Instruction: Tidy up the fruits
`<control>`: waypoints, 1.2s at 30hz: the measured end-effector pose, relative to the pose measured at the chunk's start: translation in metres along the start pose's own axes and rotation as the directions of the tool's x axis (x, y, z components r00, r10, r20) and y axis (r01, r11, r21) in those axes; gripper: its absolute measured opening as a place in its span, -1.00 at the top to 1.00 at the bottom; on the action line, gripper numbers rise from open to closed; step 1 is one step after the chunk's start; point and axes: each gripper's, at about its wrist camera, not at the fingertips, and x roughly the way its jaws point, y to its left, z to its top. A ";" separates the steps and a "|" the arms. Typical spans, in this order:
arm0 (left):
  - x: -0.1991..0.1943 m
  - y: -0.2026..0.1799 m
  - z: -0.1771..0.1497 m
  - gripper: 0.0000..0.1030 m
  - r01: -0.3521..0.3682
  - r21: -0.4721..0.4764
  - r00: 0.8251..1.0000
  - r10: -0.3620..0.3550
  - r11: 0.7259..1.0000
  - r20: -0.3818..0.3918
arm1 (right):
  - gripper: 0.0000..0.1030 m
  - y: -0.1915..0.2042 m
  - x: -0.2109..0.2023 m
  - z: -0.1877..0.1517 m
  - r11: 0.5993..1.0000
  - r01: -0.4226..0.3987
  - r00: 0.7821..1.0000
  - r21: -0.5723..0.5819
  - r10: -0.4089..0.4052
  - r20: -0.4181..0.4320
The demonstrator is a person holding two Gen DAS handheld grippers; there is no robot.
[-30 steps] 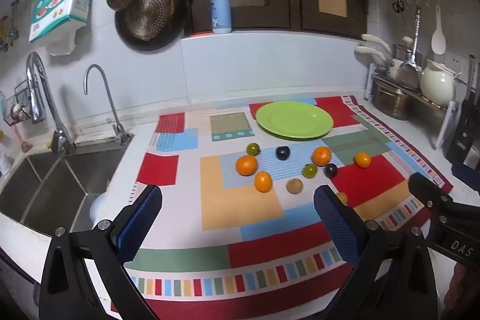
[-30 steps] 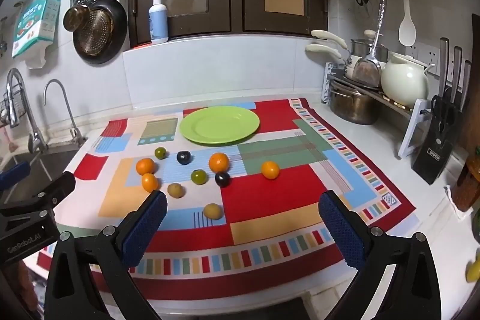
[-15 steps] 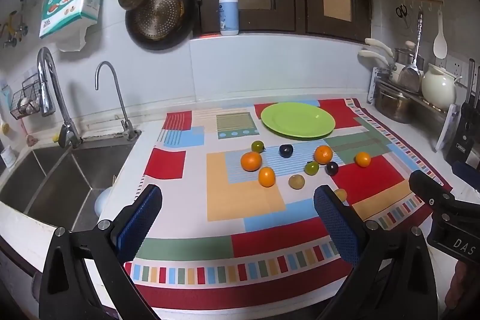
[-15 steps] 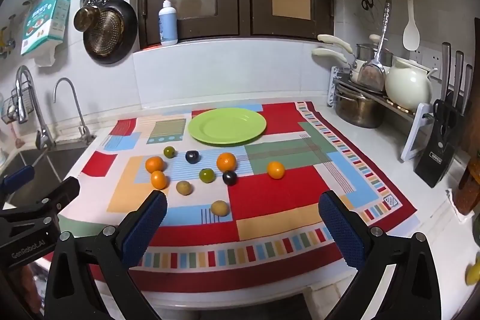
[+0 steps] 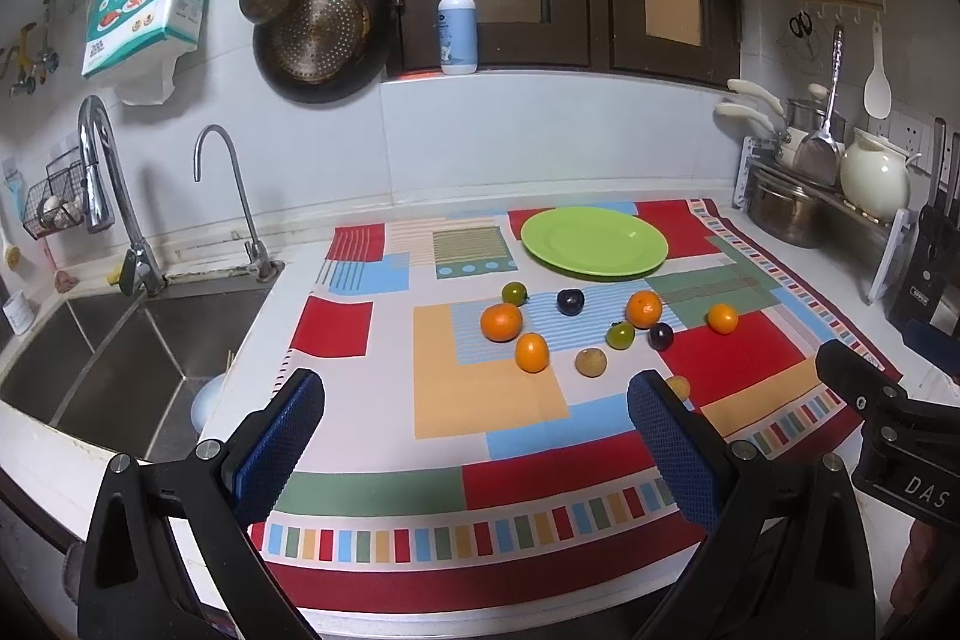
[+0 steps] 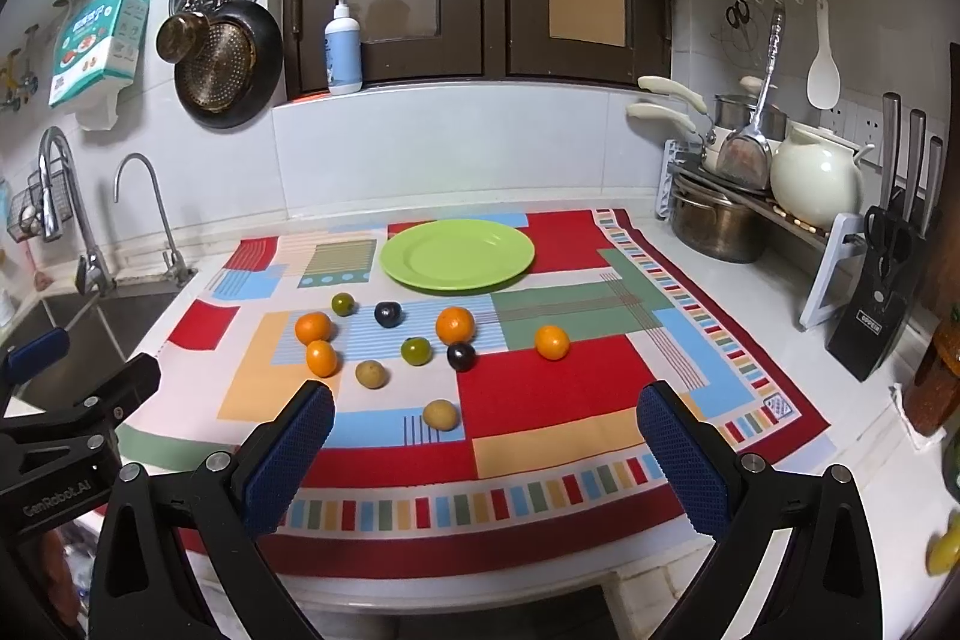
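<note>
Several small fruits lie loose on a colourful patchwork mat: oranges, dark plums, green fruits and brownish ones. An empty green plate sits behind them. My left gripper is open and empty, held above the mat's front edge. My right gripper is open and empty too, in front of the fruits.
A steel sink with two taps lies left of the mat. A pot rack, a white teapot and a knife block stand at the right. Pans and a soap bottle are by the back wall.
Both grippers have drifted back and slightly left, so the scene sits a little further right in view. Both stay open. The fruits and plate have not moved.
</note>
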 end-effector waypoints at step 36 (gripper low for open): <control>-0.003 -0.006 0.004 -1.00 -0.005 0.001 1.000 0.005 1.000 0.003 | -0.99 -0.002 -0.003 0.001 1.000 -0.013 1.000 -0.003 0.013 0.004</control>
